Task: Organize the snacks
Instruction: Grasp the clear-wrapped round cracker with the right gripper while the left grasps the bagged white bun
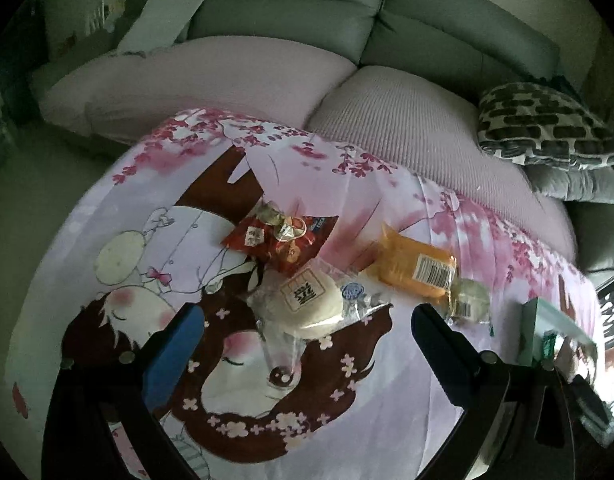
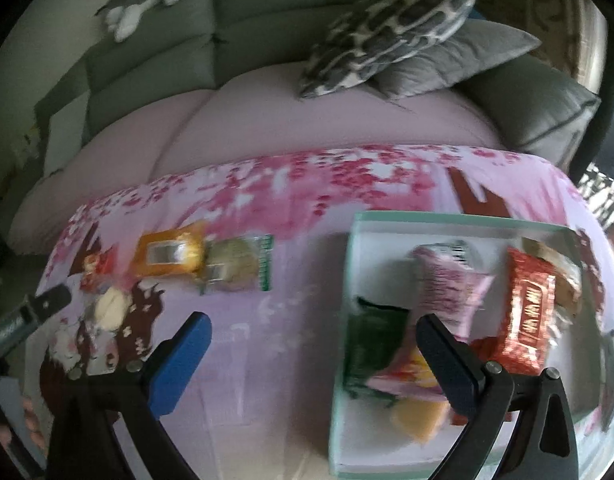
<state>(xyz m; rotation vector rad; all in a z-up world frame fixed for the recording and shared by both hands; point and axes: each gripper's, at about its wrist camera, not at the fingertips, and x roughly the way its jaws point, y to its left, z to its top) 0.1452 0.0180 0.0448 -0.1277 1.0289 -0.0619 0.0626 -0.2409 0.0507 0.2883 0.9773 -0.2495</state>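
In the left wrist view my left gripper [image 1: 307, 332] is open and empty, low over the table. A white bun in a clear wrapper [image 1: 307, 300] lies just beyond its fingertips. Behind the bun are a red snack packet [image 1: 279, 240], an orange packet [image 1: 415, 268] and a small pale pastry packet [image 1: 467, 300]. My right gripper [image 2: 313, 344] is open and empty, above the left wall of a pale green box [image 2: 459, 218] that holds several snacks, among them a green packet [image 2: 371, 344], a pink packet [image 2: 447, 284] and a red packet [image 2: 527, 320]. The orange packet [image 2: 169, 254] and pastry packet [image 2: 239, 266] lie left of the box.
A cartoon-print pink cloth [image 1: 347, 420] covers the table. Behind it stands a grey sofa [image 1: 299, 20] with pink seat cushions and a patterned pillow [image 2: 387, 32]. The box [image 1: 531, 328] sits at the table's right end. The left gripper [image 2: 27, 316] shows at the left edge.
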